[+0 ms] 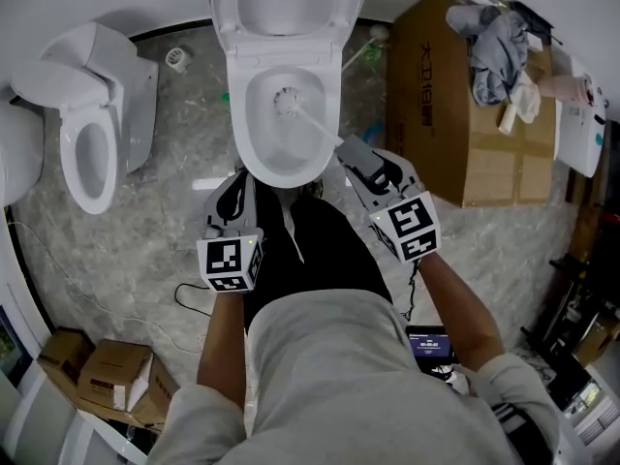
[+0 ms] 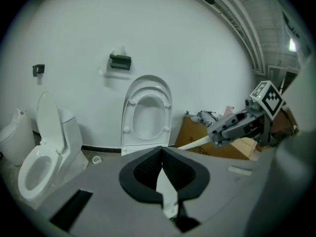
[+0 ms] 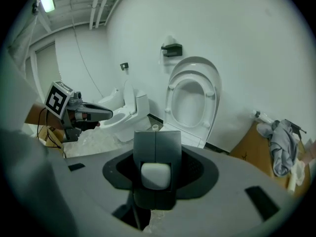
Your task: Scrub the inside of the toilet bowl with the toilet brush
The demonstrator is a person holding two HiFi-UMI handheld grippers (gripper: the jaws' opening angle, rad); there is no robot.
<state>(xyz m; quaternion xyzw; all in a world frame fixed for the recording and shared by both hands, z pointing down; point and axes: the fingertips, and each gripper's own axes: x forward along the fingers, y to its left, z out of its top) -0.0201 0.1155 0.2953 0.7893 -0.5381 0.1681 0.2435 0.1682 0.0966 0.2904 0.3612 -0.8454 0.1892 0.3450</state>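
A white toilet (image 1: 254, 114) stands open, seat and lid raised against the wall. The toilet brush (image 1: 289, 101) has its round head down inside the bowl. Its white handle (image 1: 318, 126) slants back to my right gripper (image 1: 353, 149), which is shut on it. In the right gripper view the handle's rounded end (image 3: 156, 175) sits clamped between the fingers (image 3: 146, 143). My left gripper (image 1: 238, 184) hovers by the bowl's front left rim, shut with nothing in it. In the left gripper view its pads (image 2: 148, 168) meet, and the right gripper (image 2: 236, 126) holds the handle (image 2: 193, 143).
A second white toilet (image 1: 89, 124) stands at the left, lid up. A large cardboard box (image 1: 463, 134) with clothes on top sits right of the bowl. Small boxes (image 1: 114, 376) lie at the lower left. The person's legs stand just in front of the bowl.
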